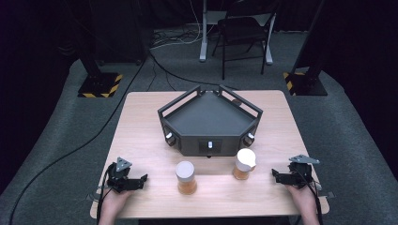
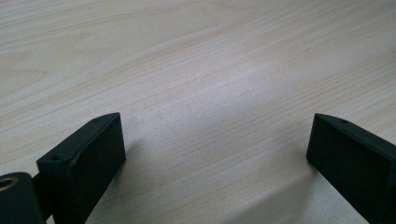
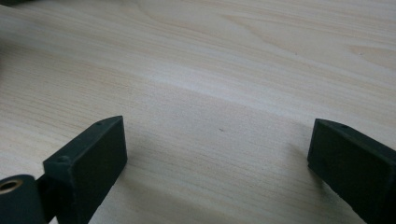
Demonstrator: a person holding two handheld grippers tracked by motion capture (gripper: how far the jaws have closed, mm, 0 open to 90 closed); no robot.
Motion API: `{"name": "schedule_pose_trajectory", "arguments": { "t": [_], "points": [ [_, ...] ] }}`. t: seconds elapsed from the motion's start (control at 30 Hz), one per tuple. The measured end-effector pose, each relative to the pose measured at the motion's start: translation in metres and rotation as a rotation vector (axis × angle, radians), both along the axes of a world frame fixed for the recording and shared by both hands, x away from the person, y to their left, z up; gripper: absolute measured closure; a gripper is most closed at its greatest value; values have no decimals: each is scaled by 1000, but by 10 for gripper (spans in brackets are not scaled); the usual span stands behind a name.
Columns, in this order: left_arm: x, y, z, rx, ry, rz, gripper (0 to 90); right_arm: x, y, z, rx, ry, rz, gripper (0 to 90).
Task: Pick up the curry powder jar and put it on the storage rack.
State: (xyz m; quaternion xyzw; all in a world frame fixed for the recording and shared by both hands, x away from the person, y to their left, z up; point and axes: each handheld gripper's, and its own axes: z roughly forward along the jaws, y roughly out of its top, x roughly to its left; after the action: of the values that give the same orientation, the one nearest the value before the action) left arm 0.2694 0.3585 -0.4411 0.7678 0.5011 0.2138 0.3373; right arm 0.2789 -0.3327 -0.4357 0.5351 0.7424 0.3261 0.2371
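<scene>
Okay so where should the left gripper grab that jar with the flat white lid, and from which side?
Grip the jar round its straight glass body, below the white lid. It stands upright, so probably come in level from its left, where the open left gripper already lies on the table.

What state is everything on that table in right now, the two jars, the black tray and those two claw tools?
Left jar: upright, white lid on, amber contents.
Right jar: upright, white spouted lid on, amber contents.
Black tray: nothing on its floor.
Left gripper: open, holding nothing, low over the table.
Right gripper: open, holding nothing.
</scene>
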Motion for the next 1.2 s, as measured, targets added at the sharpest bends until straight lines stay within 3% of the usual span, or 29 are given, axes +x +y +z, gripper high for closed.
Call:
{"name": "schedule_pose_trajectory", "arguments": {
  "t": [0.53,1.2],
  "points": [
    [0,1,0,0,4,-7,26,0,0,0,-1,1,0,34],
    [-4,14,3,-53,-11,-24,53,0,0,0,-1,1,-1,33]
  ]
}}
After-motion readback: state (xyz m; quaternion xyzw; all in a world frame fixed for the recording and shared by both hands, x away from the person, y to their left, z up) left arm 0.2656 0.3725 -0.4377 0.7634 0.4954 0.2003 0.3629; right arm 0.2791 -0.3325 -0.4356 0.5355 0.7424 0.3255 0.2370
